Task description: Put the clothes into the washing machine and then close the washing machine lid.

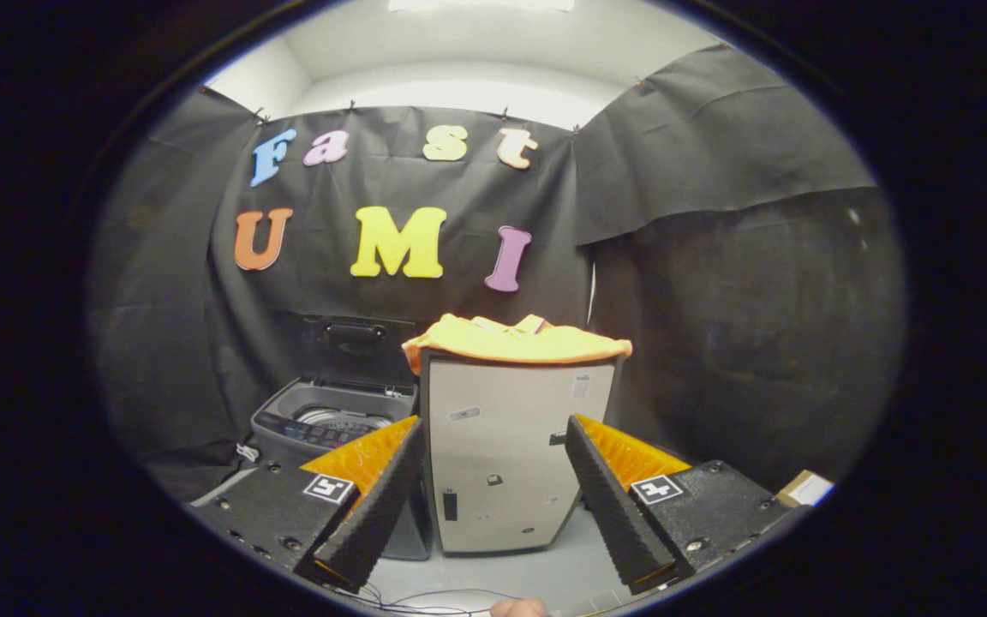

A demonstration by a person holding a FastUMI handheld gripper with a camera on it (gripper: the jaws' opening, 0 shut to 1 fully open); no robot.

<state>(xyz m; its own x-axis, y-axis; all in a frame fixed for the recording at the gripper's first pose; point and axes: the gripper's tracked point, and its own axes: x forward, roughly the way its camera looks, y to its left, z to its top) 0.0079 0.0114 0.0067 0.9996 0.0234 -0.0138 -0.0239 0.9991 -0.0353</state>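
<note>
Cloth-walled test booth (716, 283), washing machine (335, 420)

The crumpled fabric garment (515, 339) is yellow-orange. It lies atop the tall box-shaped cabinet (511, 454), which is pale beige with small dark and white stickers. Left of the cabinet, the top-loading washing machine (322, 420) is grey; its raised lid (356, 338) is black.

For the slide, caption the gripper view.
Open gripper faces orange clothes atop a pale cabinet, beside the open-lidded washing machine.
</note>
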